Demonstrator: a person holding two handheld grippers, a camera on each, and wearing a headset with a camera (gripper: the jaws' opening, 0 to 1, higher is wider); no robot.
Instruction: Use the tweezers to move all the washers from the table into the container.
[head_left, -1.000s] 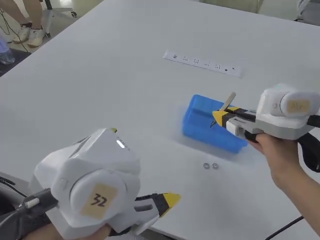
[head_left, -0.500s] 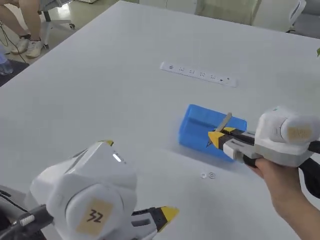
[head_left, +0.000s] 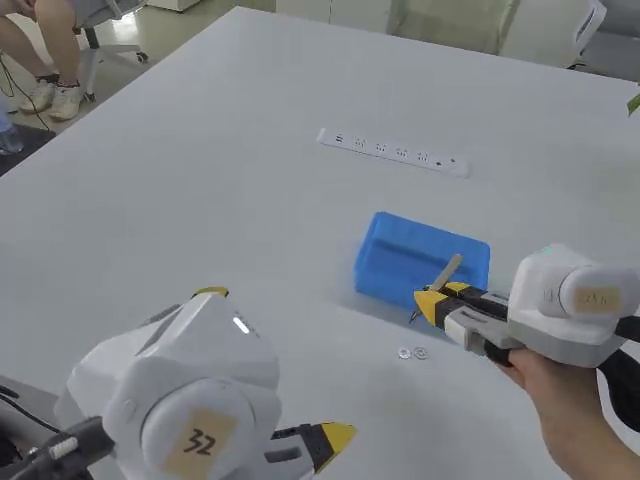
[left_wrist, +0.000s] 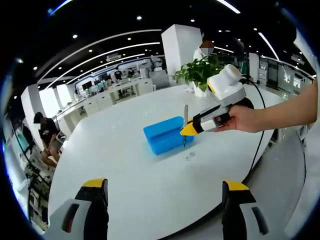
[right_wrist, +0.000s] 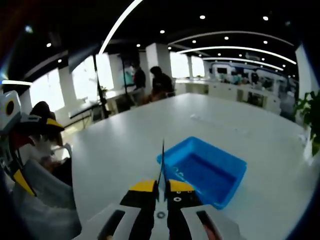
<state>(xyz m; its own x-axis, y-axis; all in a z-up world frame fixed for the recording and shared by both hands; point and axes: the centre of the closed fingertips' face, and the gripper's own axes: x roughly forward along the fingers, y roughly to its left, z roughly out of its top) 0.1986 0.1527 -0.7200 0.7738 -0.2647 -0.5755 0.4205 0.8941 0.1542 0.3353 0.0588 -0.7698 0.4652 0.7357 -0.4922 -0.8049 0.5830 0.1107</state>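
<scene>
Two small metal washers (head_left: 412, 352) lie side by side on the white table (head_left: 220, 180), just in front of the blue container (head_left: 420, 255). My right gripper (head_left: 430, 300) is shut on thin tweezers (head_left: 451, 268), whose lower tip points down a little above and behind the washers. The right gripper view shows the tweezers (right_wrist: 162, 162) rising between the closed jaws, with the container (right_wrist: 205, 170) beyond them. My left gripper (head_left: 275, 364) hovers open at the table's near edge with nothing between its fingers. Its own view shows the container (left_wrist: 165, 137), the washers (left_wrist: 190, 157) and the right gripper (left_wrist: 192, 129).
A white power strip (head_left: 392, 152) lies on the table behind the container. A seated person's legs (head_left: 40, 45) and a chair are at the far left, off the table. The table edge runs close by my left gripper.
My right gripper has moved toward me with the tweezers, from over the container to its front edge, nearer the washers. The head camera has shifted too. The left gripper stays open.
</scene>
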